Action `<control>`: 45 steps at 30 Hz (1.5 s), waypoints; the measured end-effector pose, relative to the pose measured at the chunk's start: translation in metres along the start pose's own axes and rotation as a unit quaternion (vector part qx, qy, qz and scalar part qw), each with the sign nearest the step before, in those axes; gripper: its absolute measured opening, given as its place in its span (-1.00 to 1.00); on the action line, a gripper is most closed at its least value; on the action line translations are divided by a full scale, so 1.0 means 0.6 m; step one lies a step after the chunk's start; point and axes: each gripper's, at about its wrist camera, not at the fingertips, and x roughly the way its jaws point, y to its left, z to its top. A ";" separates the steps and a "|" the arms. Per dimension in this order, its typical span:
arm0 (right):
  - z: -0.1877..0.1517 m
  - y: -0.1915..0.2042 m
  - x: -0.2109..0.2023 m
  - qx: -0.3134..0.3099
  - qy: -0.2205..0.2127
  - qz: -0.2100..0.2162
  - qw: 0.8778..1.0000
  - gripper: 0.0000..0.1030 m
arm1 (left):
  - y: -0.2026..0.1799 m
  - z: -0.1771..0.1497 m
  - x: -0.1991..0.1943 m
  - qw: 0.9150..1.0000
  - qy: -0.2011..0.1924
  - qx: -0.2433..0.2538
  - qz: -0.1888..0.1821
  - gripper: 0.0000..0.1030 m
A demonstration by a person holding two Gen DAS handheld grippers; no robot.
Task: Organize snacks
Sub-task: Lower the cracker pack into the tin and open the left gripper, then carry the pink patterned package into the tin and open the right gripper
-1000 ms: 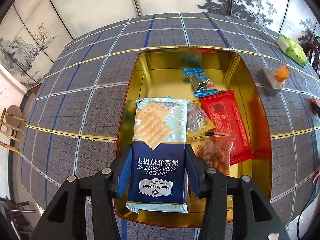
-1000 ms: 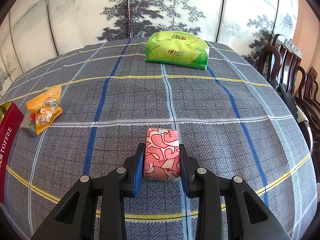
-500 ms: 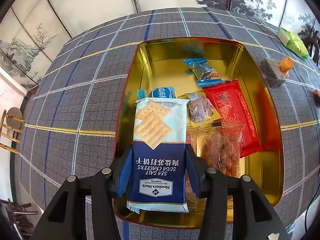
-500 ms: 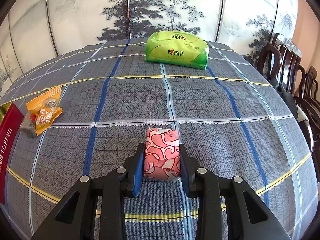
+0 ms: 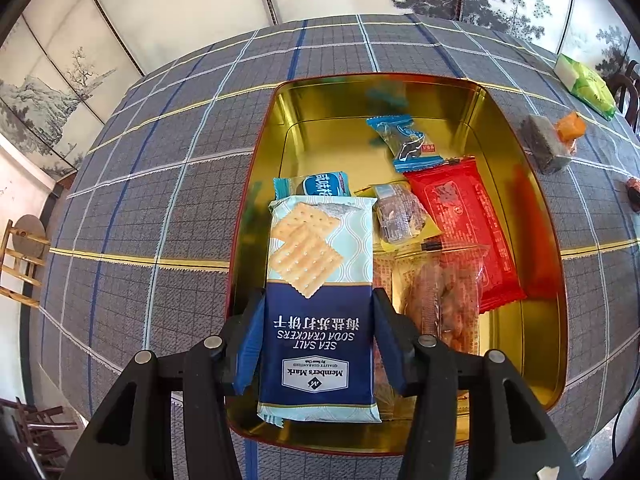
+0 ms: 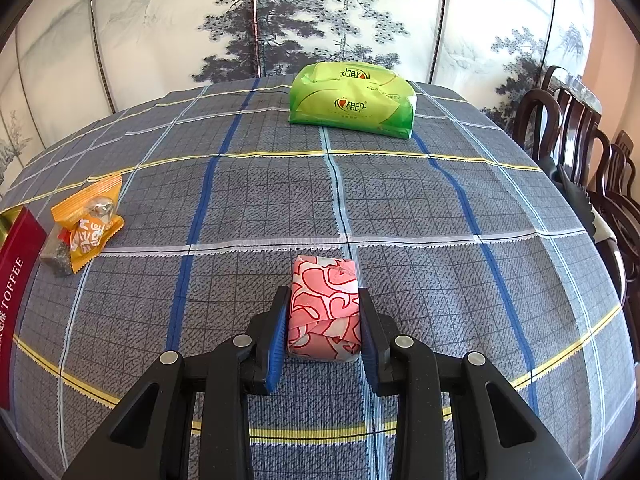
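My left gripper (image 5: 318, 328) is shut on a blue and pale soda cracker pack (image 5: 318, 292) and holds it over the near left part of the gold tin (image 5: 548, 208). In the tin lie a red pack (image 5: 464, 224), a blue candy (image 5: 408, 142), a small blue packet (image 5: 320, 186), a clear wrapped sweet (image 5: 398, 216) and a clear bag of snacks (image 5: 444, 296). My right gripper (image 6: 324, 320) is shut on a pink and red wrapped snack (image 6: 324, 312) that rests on the tablecloth.
A green pack (image 6: 352, 98) lies at the table's far side. An orange packet (image 6: 86, 224) and a grey block (image 6: 54, 254) lie left, next to the tin's red wall (image 6: 16, 276). Dark chairs (image 6: 580, 132) stand at the right. The table edge runs close behind me.
My left gripper has drawn back and up with the cracker pack, so more of the tin and a small blue packet behind the pack show. The right gripper has not moved.
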 end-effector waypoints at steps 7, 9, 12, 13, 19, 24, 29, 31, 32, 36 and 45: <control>0.000 -0.002 0.000 0.004 0.001 0.000 1.000 -0.36 | 0.002 -0.002 0.000 1.000 0.007 -0.005 -0.006 -0.01; 0.002 -0.007 0.000 0.009 0.004 -0.001 1.000 -0.35 | 0.000 -0.002 -0.002 1.000 0.008 0.000 -0.010 0.03; 0.004 -0.010 0.001 0.011 0.008 -0.007 1.000 -0.35 | -0.002 -0.004 -0.006 1.000 0.003 0.009 -0.004 0.07; 0.006 -0.011 0.003 0.012 0.008 -0.008 1.000 -0.35 | -0.003 -0.005 -0.008 1.000 0.000 0.010 -0.004 0.10; 0.009 -0.018 0.002 0.021 0.019 -0.014 0.999 -0.35 | 0.000 -0.003 -0.026 1.000 -0.016 0.006 -0.009 0.30; 0.011 -0.017 0.002 0.025 0.028 -0.022 0.999 -0.37 | 0.002 -0.005 -0.048 0.999 -0.043 0.005 -0.009 0.47; 0.014 -0.008 -0.001 0.030 0.038 -0.027 0.998 -0.39 | 0.009 -0.009 -0.056 0.998 -0.050 -0.001 -0.025 0.59; 0.013 -0.003 -0.006 0.032 0.037 -0.031 0.998 -0.40 | 0.010 -0.012 -0.059 0.998 -0.052 -0.002 -0.028 0.60; 0.014 -0.001 -0.010 0.034 0.036 -0.030 0.998 -0.40 | 0.011 -0.013 -0.060 0.998 -0.054 -0.002 -0.029 0.60; 0.021 0.020 -0.032 0.035 0.028 -0.014 0.999 -0.41 | 0.024 -0.018 -0.070 0.997 -0.074 -0.014 -0.033 0.60; 0.068 0.188 -0.099 -0.029 -0.008 0.091 0.995 -0.41 | 0.099 -0.023 -0.088 0.989 -0.103 -0.096 -0.036 0.66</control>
